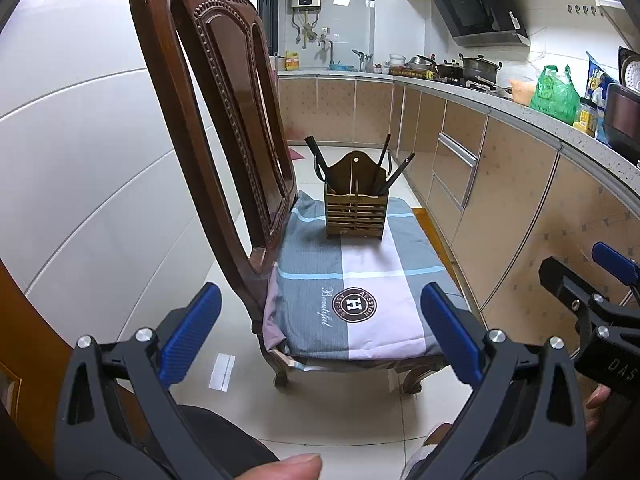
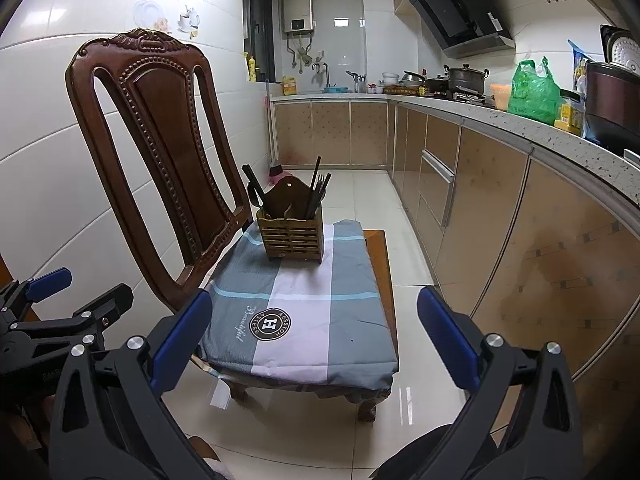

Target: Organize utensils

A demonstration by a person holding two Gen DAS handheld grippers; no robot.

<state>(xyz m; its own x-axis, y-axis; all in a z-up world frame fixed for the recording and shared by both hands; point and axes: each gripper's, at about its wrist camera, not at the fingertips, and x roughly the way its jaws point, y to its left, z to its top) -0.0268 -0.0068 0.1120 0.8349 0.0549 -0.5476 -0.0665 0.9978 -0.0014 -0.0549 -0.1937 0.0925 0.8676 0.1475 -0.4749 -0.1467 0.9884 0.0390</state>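
Note:
A slatted wooden utensil holder [image 1: 355,208] [image 2: 291,236] stands upright at the far end of the cushioned chair seat [image 1: 372,292] [image 2: 304,320]. Dark chopsticks [image 1: 314,152] [image 2: 252,184] and other utensils, among them a fork [image 2: 320,184], lean out of its two compartments. My left gripper [image 1: 320,328] is open with nothing between its blue pads, held short of the seat's near edge. My right gripper [image 2: 314,332] is open and empty as well, level with the left one. Each gripper shows at the side of the other's view: the right gripper [image 1: 592,280] and the left gripper [image 2: 72,296].
The carved wooden chair back [image 1: 216,112] [image 2: 160,160] rises on the left. A kitchen counter [image 1: 520,112] [image 2: 540,132] with cabinets runs along the right, carrying pots, a green bag [image 2: 532,92] and a rice cooker. Glossy tile floor [image 2: 360,200] lies between chair and cabinets.

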